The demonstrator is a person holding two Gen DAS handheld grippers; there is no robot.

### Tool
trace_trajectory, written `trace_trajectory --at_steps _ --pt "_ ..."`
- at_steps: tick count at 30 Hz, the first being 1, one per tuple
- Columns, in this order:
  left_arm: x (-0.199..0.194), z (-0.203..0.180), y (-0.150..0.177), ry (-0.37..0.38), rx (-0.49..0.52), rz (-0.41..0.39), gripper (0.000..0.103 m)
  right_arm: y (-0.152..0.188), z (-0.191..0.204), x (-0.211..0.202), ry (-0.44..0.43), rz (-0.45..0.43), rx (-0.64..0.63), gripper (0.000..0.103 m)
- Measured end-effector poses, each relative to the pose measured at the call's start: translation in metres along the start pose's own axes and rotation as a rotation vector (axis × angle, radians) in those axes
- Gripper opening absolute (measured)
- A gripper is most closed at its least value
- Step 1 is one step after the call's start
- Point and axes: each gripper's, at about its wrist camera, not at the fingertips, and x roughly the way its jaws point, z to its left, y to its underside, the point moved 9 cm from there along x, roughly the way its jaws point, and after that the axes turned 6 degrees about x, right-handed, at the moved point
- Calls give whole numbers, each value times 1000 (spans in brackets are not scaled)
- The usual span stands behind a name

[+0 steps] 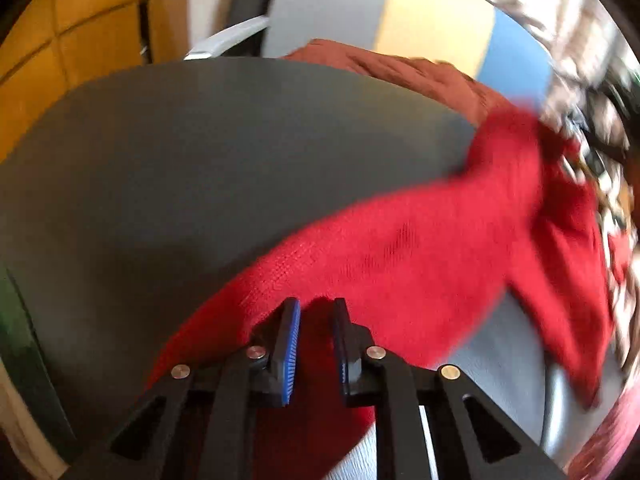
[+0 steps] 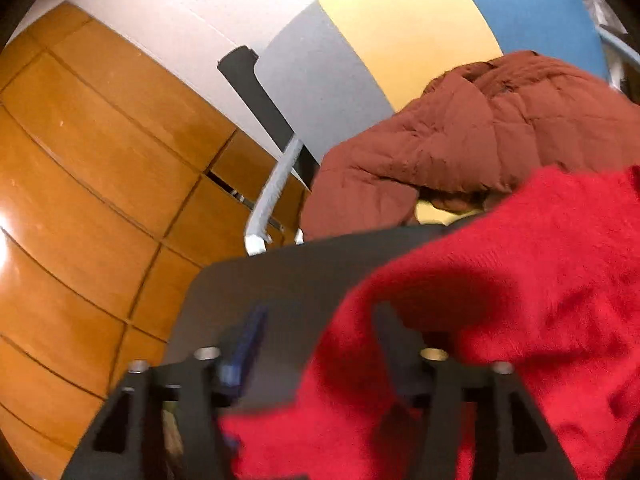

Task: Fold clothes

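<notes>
A bright red knitted sweater (image 1: 420, 252) stretches from near the bottom of the left wrist view up to the right over a dark grey table (image 1: 200, 152). My left gripper (image 1: 316, 312) is nearly closed, its blue-padded fingers pinching a fold of the red knit. In the right wrist view the same sweater (image 2: 520, 280) drapes over the table's right side. My right gripper (image 2: 320, 320) is wide open; its right finger (image 2: 394, 340) lies against the red fabric and its left finger (image 2: 248, 340) is over bare table.
A rust-brown puffy jacket (image 2: 480, 128) is heaped at the table's far edge, also in the left wrist view (image 1: 400, 68). A chair with a pale armrest (image 2: 276, 196) stands behind the table (image 2: 280, 280). Wooden cabinet panels (image 2: 100, 160) fill the left.
</notes>
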Motion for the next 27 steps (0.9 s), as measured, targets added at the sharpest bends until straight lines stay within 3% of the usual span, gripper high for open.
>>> trace_trajectory --at_steps 3,6,8,10,13,17,20,22,24,26,27 --pt "-24 2 -30 -2 12 -93 18 45 -30 -31 32 24 -41 68" --pt "-55 -14 -35 3 114 -165 26 92 -56 -48 112 64 -116 68" --pt "-63 -28 -18 19 209 -153 36 124 -73 -59 174 92 -164 68" --pt "-61 -33 6 -18 322 -118 40 148 -85 -65 226 112 -199 68" --pt "-50 -34 56 -119 476 -48 45 177 -100 -72 293 142 -246 68" --pt "-29 -44 80 -251 621 -14 50 193 -109 -75 329 143 -273 68" --pt "-27 -34 85 -343 691 -66 73 205 -111 -77 358 143 -301 73" --pt "-25 -30 83 -404 716 -80 93 212 -108 -77 382 142 -331 83" --pt "-23 -26 82 -380 683 -66 93 222 -103 -74 423 151 -362 90" --pt "-20 -21 80 -314 622 -27 86 233 -98 -72 447 166 -388 97" --pt "-19 -21 81 -269 596 -11 67 237 -96 -73 449 168 -385 98"
